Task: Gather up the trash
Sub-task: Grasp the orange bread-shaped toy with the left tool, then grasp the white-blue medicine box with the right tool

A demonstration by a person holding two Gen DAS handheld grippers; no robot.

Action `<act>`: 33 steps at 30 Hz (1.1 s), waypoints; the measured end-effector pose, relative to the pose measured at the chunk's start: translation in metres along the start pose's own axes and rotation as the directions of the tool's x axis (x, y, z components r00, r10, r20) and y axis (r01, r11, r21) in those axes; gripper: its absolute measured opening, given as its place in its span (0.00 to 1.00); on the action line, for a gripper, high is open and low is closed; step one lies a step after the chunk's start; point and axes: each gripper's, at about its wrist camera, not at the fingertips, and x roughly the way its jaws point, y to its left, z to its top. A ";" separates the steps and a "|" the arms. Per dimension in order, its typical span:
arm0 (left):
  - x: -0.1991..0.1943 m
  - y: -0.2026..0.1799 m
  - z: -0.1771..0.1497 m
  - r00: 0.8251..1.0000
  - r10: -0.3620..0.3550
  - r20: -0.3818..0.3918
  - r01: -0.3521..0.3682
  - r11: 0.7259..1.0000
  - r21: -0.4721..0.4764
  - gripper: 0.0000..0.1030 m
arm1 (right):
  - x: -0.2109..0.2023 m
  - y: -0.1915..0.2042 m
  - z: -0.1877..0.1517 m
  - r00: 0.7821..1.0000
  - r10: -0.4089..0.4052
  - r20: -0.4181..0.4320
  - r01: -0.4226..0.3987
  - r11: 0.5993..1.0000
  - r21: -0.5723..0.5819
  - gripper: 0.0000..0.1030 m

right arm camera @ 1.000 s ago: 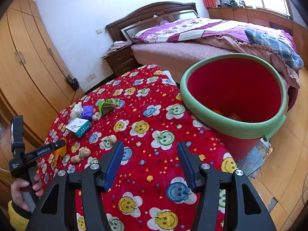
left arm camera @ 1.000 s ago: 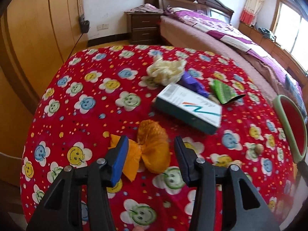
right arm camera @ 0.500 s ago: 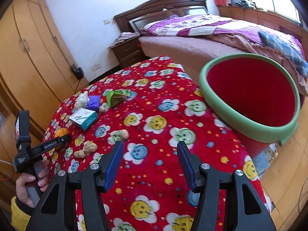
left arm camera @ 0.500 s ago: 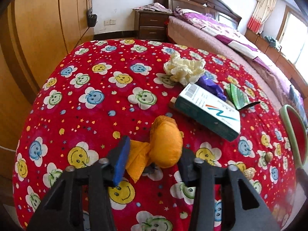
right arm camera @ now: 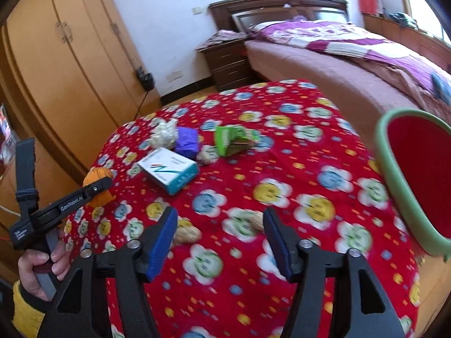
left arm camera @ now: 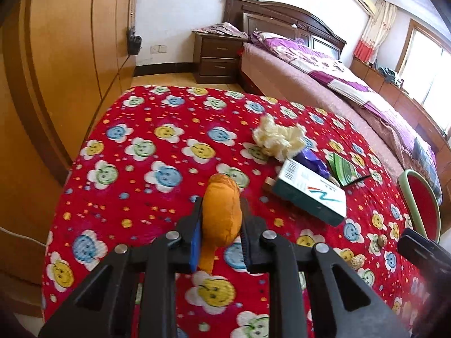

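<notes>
My left gripper (left arm camera: 221,225) is closing its jaws, and the pads press on an orange peel (left arm camera: 222,211) held just above the red smiley-face tablecloth (left arm camera: 157,152). The right wrist view shows that left gripper (right arm camera: 105,183) with the peel (right arm camera: 97,174) at the table's left edge. My right gripper (right arm camera: 220,239) hovers over the near part of the table, jaws opening, nothing between the pads. Two nut shells (right arm camera: 187,235) (right arm camera: 256,221) lie just beyond its fingertips. The red bucket with a green rim (right arm camera: 386,174) stands off the table's right side.
A white and teal box (right arm camera: 169,170), crumpled cream paper (right arm camera: 165,133), a purple wrapper (right arm camera: 187,140) and a green packet (right arm camera: 232,139) lie mid-table. Beyond the table stand a bed (left arm camera: 324,84), a nightstand (left arm camera: 218,56) and wooden wardrobes (right arm camera: 70,64). A hand (right arm camera: 42,264) holds the left gripper.
The left jaws narrowed onto the orange peel and raised it off the cloth. The right gripper swung left, away from the bucket and over the nut shells, and its jaws widened.
</notes>
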 end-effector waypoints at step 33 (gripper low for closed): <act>0.002 0.017 -0.010 0.999 -0.035 -0.003 0.035 0.998 -0.049 0.22 | 0.097 0.054 0.030 0.989 0.067 -0.128 -0.090 0.979 -0.184 0.63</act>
